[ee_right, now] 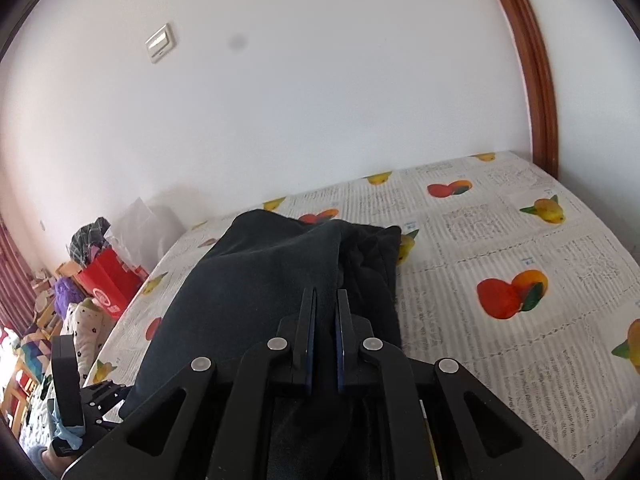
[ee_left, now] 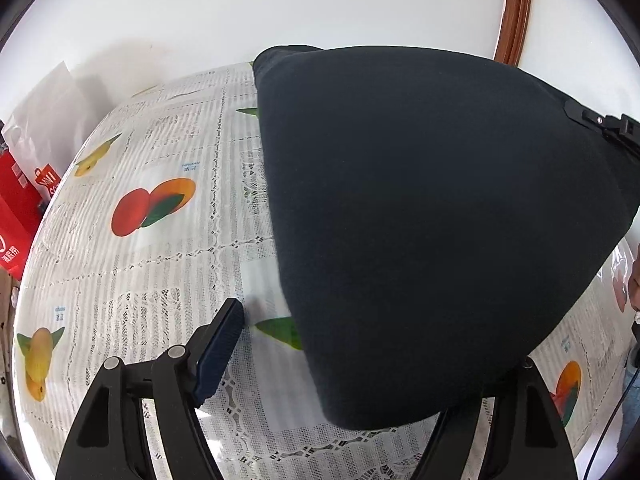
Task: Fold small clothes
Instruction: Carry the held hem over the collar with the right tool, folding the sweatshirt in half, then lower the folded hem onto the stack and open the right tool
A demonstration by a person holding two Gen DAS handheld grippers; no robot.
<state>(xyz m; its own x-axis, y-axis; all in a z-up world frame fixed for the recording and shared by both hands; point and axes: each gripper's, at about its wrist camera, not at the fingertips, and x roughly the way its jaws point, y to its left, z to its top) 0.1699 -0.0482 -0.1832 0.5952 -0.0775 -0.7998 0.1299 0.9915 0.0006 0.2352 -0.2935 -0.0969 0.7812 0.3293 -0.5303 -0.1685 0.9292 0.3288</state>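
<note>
Right gripper [ee_right: 324, 300]: jaws pressed nearly together, pinching a fold of the dark garment [ee_right: 256, 292]
Left gripper [ee_left: 360, 344]: jaws spread wide; only the left finger [ee_left: 220, 352] shows fully, clear of the cloth
Garment: draped over the fruit-print tablecloth [ee_left: 152, 264], lifted at the right gripper's end
Hidden: the left gripper's right finger sits behind the cloth, so contact there cannot be told
Cut off: red bag [ee_right: 108, 284] at the table's edge
</note>
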